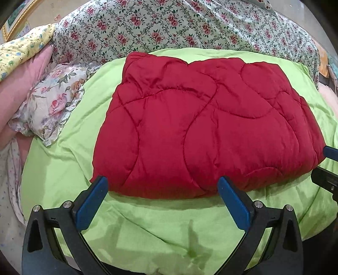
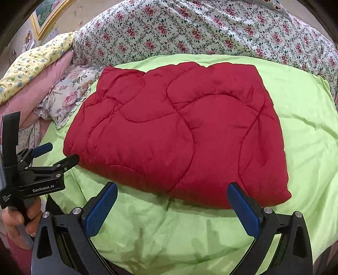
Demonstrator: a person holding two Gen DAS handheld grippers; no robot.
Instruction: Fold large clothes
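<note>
A red quilted comforter point(image 1: 202, 127) point(image 2: 175, 135) lies folded into a thick rectangle on the lime green sheet point(image 1: 147, 232) point(image 2: 169, 232). My left gripper point(image 1: 162, 180) stands open just in front of the comforter's near edge, towards its left corner, with nothing between the blue pads point(image 1: 93, 203). In the right wrist view the left gripper point(image 2: 63, 151) shows open beside that left corner, held by a hand point(image 2: 19, 220). My right gripper point(image 2: 172, 187) is open at the near edge further right, empty. Its tips point(image 1: 321, 162) show at the comforter's right corner.
A floral bedspread point(image 1: 169, 27) point(image 2: 211, 31) rises behind the green sheet. A ruffled floral pillow point(image 1: 52, 101) point(image 2: 67, 97), a pink cloth point(image 1: 19, 88) and a yellow printed quilt point(image 1: 23, 48) lie at the left. A gold picture frame point(image 2: 48, 17) hangs at the upper left.
</note>
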